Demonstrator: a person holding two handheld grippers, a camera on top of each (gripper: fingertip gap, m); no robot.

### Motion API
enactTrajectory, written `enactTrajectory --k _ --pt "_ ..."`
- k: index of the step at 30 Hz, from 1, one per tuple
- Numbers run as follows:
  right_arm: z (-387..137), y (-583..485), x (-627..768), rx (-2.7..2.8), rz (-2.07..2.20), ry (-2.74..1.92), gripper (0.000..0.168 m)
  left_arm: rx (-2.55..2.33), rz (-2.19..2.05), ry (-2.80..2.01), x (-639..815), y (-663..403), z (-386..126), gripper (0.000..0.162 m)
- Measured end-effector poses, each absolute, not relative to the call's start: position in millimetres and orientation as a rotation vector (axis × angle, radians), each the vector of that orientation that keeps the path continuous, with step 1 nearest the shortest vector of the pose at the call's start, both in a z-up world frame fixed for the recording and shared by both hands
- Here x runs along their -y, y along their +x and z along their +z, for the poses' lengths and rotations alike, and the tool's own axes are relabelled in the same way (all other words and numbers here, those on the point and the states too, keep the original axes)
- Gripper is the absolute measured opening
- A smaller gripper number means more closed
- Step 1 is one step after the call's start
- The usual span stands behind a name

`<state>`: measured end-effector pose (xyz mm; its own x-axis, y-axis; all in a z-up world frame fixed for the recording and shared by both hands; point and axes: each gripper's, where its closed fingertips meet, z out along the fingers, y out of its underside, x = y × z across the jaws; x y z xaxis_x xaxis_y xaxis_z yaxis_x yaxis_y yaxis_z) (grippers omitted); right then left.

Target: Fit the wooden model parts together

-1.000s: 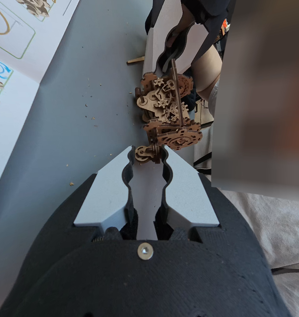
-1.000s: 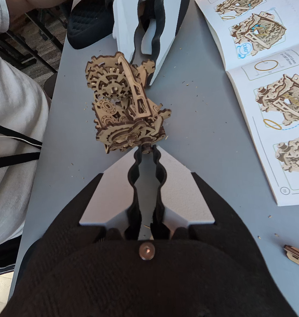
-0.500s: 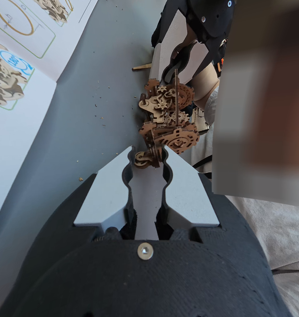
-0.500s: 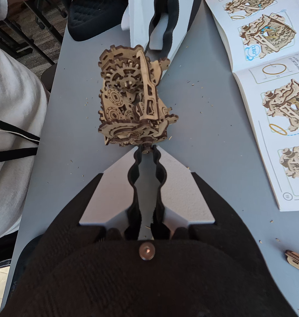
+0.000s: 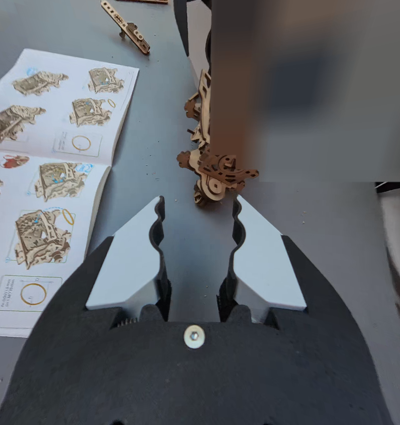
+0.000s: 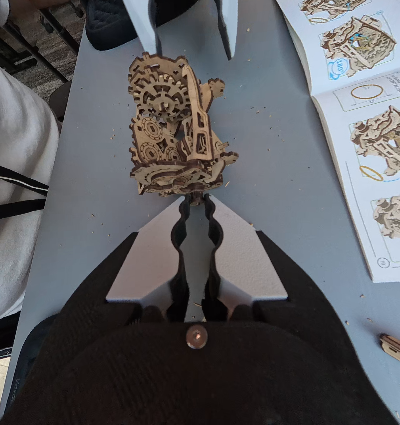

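Both views are bright and evenly lit, with soft daylight-like light and only faint shadows on the grey desk (image 6: 274,161). The wooden model (image 6: 171,128) is sharp in the right wrist view, each gear tooth crisp. The left wrist view is softer (motion blur smears its right edge). Wide-angle distortion bends the instruction booklet (image 5: 56,161) and desk edges outward.

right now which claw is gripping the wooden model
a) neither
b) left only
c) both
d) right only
d: the right claw is pinched on a small peg at the near end of the wooden model, while the left claw stands wide open with nothing between its fingers, the model lying just beyond its tips.
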<state>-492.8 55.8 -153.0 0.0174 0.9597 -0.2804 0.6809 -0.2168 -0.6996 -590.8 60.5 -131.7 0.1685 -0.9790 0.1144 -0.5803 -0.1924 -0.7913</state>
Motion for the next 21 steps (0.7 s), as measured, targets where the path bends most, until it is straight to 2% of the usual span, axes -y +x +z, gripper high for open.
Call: enactTrajectory --k 2,5,13,17,21 --pt "-153 -493 -56 1.675 1.039 -1.937 0.013 -1.534 -0.673 -1.773 -57 -589 -138 0.056" --pt "-153 -493 -56 1.673 1.042 -1.940 0.013 -1.606 -0.488 -1.678 -55 -586 -146 0.041" --pt "-153 -494 -57 1.672 1.030 -1.941 0.012 -1.759 -0.303 -1.541 -56 -582 -153 0.042" --pt "-153 -494 -57 1.672 1.032 -1.941 0.012 -1.783 -0.298 -1.517 -55 -577 -154 0.032" --pt "-154 -494 -56 1.677 1.035 -1.941 0.012 -1.783 -0.280 -1.507 -59 -577 -154 0.032"
